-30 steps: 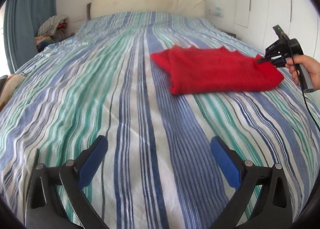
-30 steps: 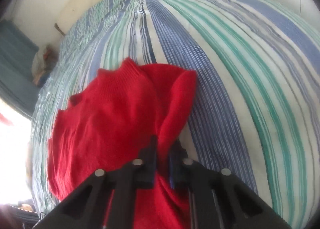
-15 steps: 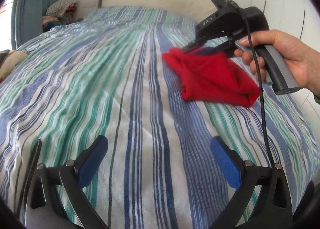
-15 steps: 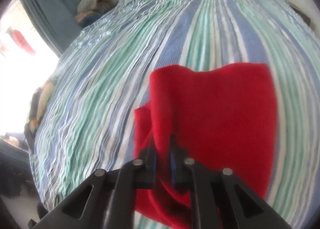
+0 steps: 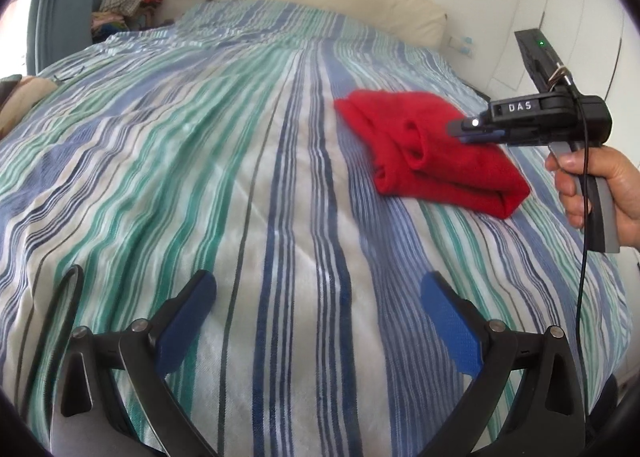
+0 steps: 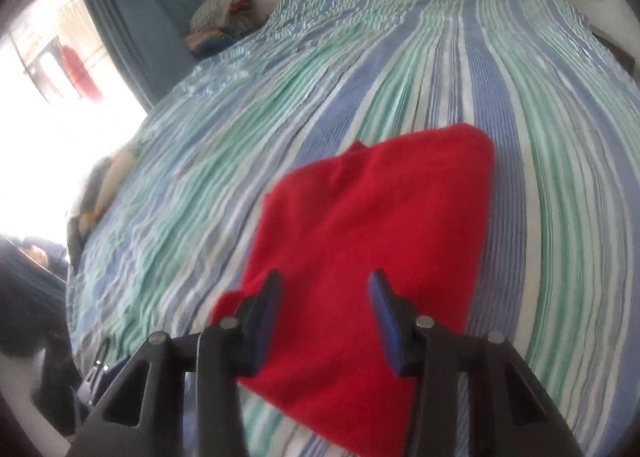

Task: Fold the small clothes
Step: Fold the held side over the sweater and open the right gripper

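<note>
**A:** Red garment sits folded in the right middle of the left wrist view, lying on the striped bedspread. The left gripper at the bottom of the frame has its jaws spread wide with nothing between them, well apart from the cloth

**B:** And the other tool there?

**A:** The right gripper comes in from the right edge, its tip over the garment. From this side angle I cannot tell how far it is open

**B:** The right wrist view settles that?

**A:** Yes. The right gripper at the bottom centre has its jaws parted, holding nothing, with the red garment filling the middle of the frame beneath them

**B:** So which step?

**A:** I judge a fold has been laid down and let go. Next calls for a check of the loose rolled edge on the garment's left side, then a tidy or another fold

**B:** Room to work?

**A:** Plenty of bare bedspread to the left and top; the bed's edge lies close at the lower right of the left wrist view
</note>
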A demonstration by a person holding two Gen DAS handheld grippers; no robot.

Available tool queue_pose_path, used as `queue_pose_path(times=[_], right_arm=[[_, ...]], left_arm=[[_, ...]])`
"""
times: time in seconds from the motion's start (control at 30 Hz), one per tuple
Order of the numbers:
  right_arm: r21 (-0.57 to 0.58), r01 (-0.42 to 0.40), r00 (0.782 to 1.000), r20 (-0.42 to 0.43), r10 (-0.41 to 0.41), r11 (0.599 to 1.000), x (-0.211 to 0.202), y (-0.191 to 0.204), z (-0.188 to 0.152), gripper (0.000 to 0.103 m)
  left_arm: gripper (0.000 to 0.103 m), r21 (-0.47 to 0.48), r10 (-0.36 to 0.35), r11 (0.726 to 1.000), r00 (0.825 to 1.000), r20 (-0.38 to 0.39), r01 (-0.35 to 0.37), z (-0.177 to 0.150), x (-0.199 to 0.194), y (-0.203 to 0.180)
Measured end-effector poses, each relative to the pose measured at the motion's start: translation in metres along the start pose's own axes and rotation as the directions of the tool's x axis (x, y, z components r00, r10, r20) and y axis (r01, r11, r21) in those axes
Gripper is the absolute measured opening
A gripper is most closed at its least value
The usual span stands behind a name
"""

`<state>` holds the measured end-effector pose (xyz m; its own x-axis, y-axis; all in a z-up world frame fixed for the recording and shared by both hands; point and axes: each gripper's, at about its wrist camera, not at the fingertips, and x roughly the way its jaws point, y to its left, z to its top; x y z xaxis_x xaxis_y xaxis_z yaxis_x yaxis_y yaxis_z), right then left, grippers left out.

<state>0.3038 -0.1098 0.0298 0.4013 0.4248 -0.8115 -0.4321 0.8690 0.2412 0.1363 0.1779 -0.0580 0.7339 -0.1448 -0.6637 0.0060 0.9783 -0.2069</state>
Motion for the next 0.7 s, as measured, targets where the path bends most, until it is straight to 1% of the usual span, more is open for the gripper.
queue_pose_path(times=[0.03, 0.07, 0.1, 0.2, 0.23, 0.27, 0.33, 0.37, 0.4, 0.47, 0.53, 0.57, 0.6, 0.63, 0.7], right_arm=[[-0.035, 0.015, 1.0, -0.017, -0.016, 0.999, 0.01, 0.004, -0.009, 0.032], [-0.067, 0.025, 1.0, -0.016, -0.026, 0.997, 0.021, 0.014, -0.017, 0.029], [-0.099, 0.032, 0.999, -0.007, -0.033, 0.995, 0.029, 0.021, -0.026, 0.029], [-0.191, 0.049, 0.998, 0.035, -0.043, 0.98, 0.057, 0.059, -0.044, 0.028], [-0.213, 0.07, 0.997, 0.057, -0.059, 0.975, 0.06, 0.069, -0.048, 0.028], [-0.226, 0.068, 0.996, 0.069, -0.053, 0.972, 0.06, 0.075, -0.05, 0.027], [-0.245, 0.075, 0.995, 0.08, -0.057, 0.967, 0.051, 0.079, -0.05, 0.027], [-0.249, 0.062, 0.996, 0.083, -0.043, 0.967, 0.042, 0.076, -0.048, 0.027], [-0.238, 0.042, 0.996, 0.091, -0.021, 0.97, 0.029, 0.07, -0.047, 0.027], [-0.183, 0.01, 0.989, 0.149, 0.017, 0.983, -0.004, 0.054, -0.046, 0.027], [-0.118, 0.011, 0.979, 0.205, 0.014, 0.993, -0.036, 0.033, -0.051, 0.027], [-0.088, 0.013, 0.977, 0.215, 0.006, 0.996, -0.047, 0.022, -0.055, 0.027], [-0.058, 0.007, 0.979, 0.205, 0.005, 0.998, -0.051, 0.011, -0.06, 0.027], [-0.031, -0.001, 0.985, 0.173, 0.007, 1.0, -0.048, 0.001, -0.064, 0.027], [0.01, -0.012, 0.997, 0.071, 0.011, 1.0, -0.024, -0.014, -0.08, 0.027]], left_arm=[[0.102, 0.003, 0.006, 1.0, 1.0, -0.002, -0.006, -0.001, 0.001, -0.001], [0.102, 0.006, 0.01, 1.0, 1.0, -0.001, -0.01, -0.002, 0.002, -0.001], [0.102, 0.008, 0.012, 1.0, 1.0, 0.002, -0.012, -0.003, 0.002, -0.001], [0.102, 0.009, 0.005, 1.0, 1.0, 0.009, -0.005, -0.004, 0.002, 0.0], [0.102, 0.007, 0.001, 1.0, 1.0, 0.008, -0.001, -0.005, 0.002, 0.001], [0.102, 0.005, -0.002, 1.0, 1.0, 0.007, 0.002, -0.005, 0.002, 0.001], [0.102, 0.004, -0.007, 1.0, 1.0, 0.002, 0.007, -0.006, 0.001, 0.002], [0.102, 0.004, -0.008, 1.0, 1.0, -0.001, 0.008, -0.006, 0.001, 0.002], [0.102, 0.005, -0.007, 1.0, 1.0, -0.004, 0.007, -0.005, 0.002, 0.001], [0.102, 0.01, 0.0, 1.0, 1.0, -0.013, 0.0, -0.005, 0.004, 0.0], [0.102, 0.02, 0.008, 1.0, 1.0, -0.021, -0.008, -0.005, 0.005, -0.002], [0.102, 0.026, 0.012, 1.0, 1.0, -0.025, -0.012, -0.005, 0.007, -0.003], [0.102, 0.032, 0.016, 0.999, 0.999, -0.029, -0.015, -0.005, 0.008, -0.004], [0.102, 0.036, 0.02, 0.999, 0.999, -0.033, -0.019, -0.005, 0.01, -0.005], [0.102, 0.044, 0.025, 0.999, 0.999, -0.047, -0.023, -0.006, 0.013, -0.006]])
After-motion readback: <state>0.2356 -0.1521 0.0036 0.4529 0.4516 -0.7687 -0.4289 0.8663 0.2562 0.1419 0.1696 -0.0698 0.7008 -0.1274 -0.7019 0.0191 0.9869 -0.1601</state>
